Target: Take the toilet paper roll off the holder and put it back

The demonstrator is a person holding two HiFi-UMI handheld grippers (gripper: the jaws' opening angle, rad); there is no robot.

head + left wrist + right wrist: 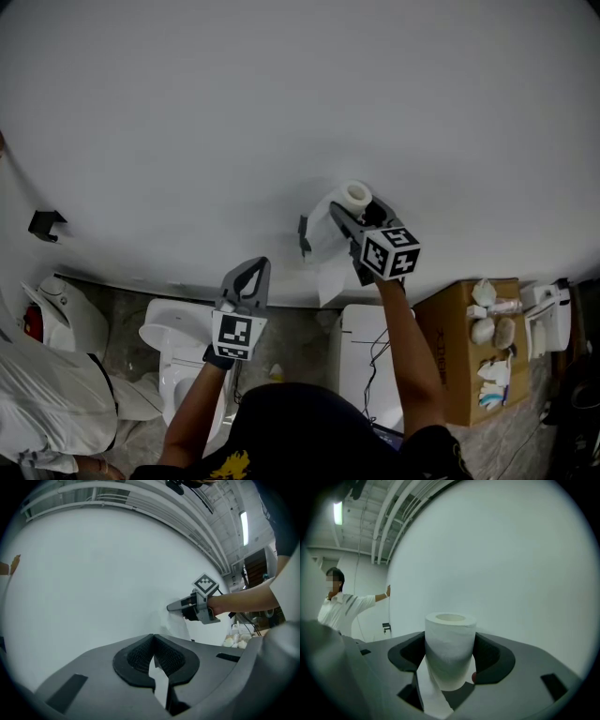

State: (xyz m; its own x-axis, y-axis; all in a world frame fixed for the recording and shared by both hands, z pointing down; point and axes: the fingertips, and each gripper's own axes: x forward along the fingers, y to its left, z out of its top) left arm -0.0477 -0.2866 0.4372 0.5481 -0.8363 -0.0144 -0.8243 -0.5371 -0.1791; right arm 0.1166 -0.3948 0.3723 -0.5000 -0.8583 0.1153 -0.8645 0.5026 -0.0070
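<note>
A white toilet paper roll is up against the white wall, and my right gripper is shut on its sides. In the right gripper view the roll stands upright between the dark pads, with a loose tail hanging below. The dark holder bracket sticks out of the wall just left of and below the roll, and the paper tail hangs past it. My left gripper is lower and to the left, shut and holding nothing. The left gripper view shows the right gripper at the wall.
Below the wall are a white toilet, a white cabinet top and a cardboard box with several small items. A small black bracket is on the wall at far left. A person in white stands to the left.
</note>
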